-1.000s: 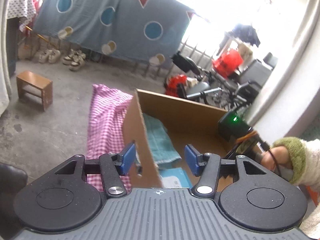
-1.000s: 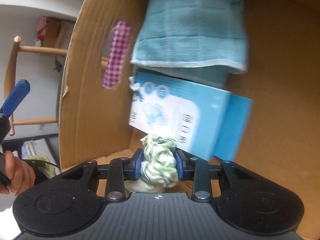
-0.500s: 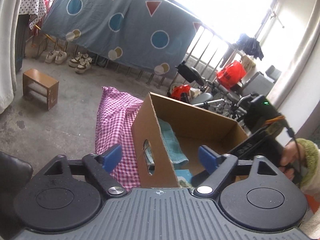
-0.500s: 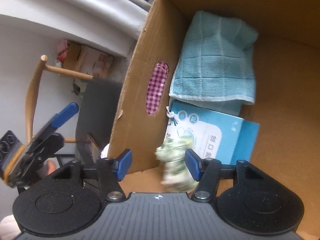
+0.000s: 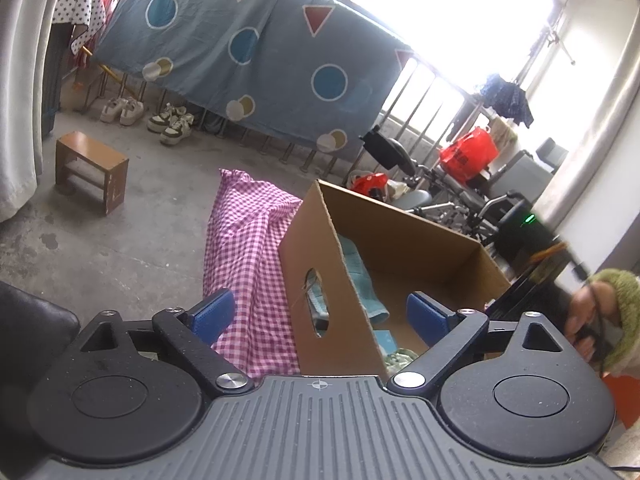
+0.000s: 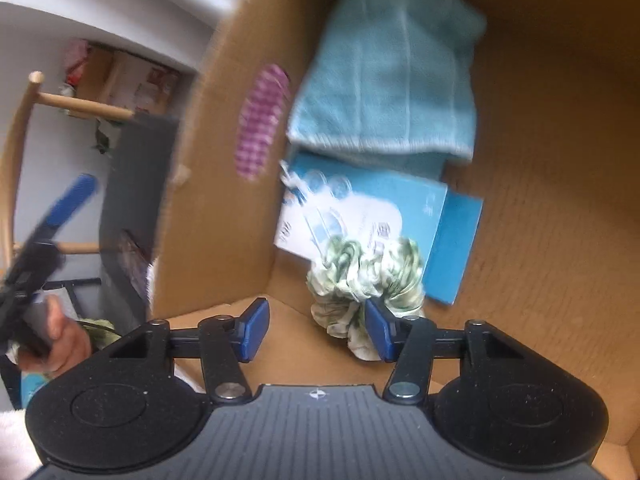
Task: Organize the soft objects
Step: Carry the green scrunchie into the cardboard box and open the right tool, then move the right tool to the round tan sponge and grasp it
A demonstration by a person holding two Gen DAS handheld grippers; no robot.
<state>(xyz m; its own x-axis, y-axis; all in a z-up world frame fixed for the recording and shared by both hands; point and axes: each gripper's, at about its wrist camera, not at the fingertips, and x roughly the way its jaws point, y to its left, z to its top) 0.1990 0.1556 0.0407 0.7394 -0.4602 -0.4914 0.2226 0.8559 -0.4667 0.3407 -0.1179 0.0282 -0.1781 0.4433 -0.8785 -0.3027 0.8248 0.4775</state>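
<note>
Your left claw has just opened wide, holding nothing. Your right claw, tilted steeply down, has just been narrowing, pads apart and empty.

One cardboard box holds one towel, one packet, one scrunchie.

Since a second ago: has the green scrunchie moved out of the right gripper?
Yes. The green scrunchie now lies on the cardboard box floor against the blue packet, free of the right gripper, whose jaws have just opened.
</note>
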